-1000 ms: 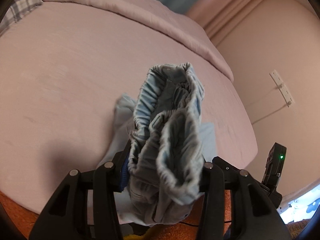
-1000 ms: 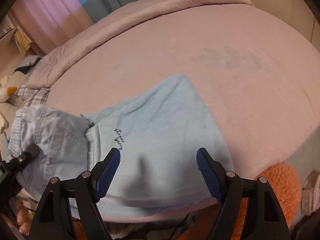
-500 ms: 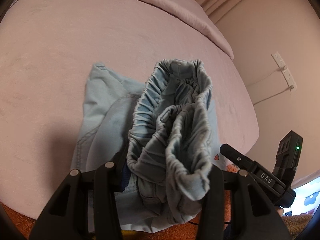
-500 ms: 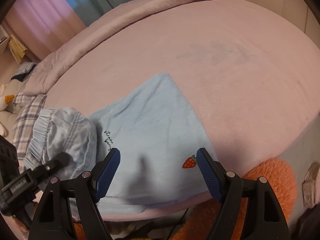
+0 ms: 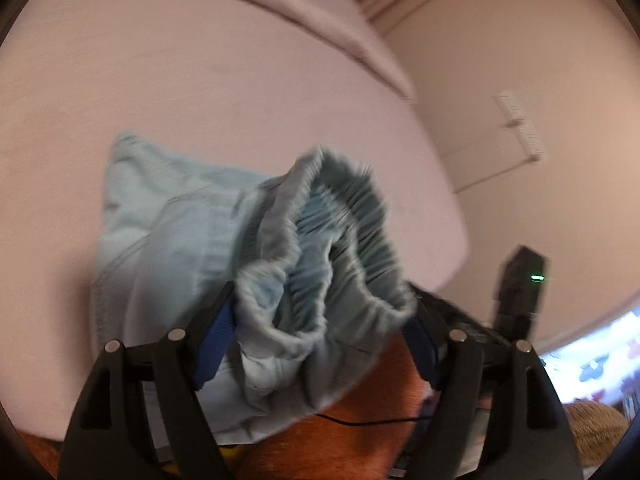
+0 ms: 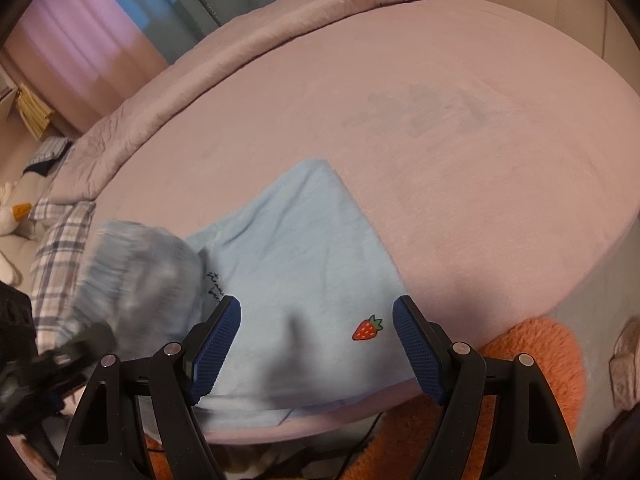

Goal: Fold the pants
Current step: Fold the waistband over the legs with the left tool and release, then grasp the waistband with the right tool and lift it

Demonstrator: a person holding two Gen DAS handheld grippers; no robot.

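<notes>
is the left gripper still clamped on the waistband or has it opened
Open: the left gripper has spread its blue pads wider than before, though the bunched waistband sits between them.

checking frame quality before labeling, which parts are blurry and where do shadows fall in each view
Left wrist view: the bunched light blue denim pants in the left gripper are motion-smeared, as is the wall. Right wrist view: mostly sharp; only that waistband and the other gripper at left are blurred; the right gripper casts a soft shadow on the pants. Both views bend fisheye-style.
</notes>
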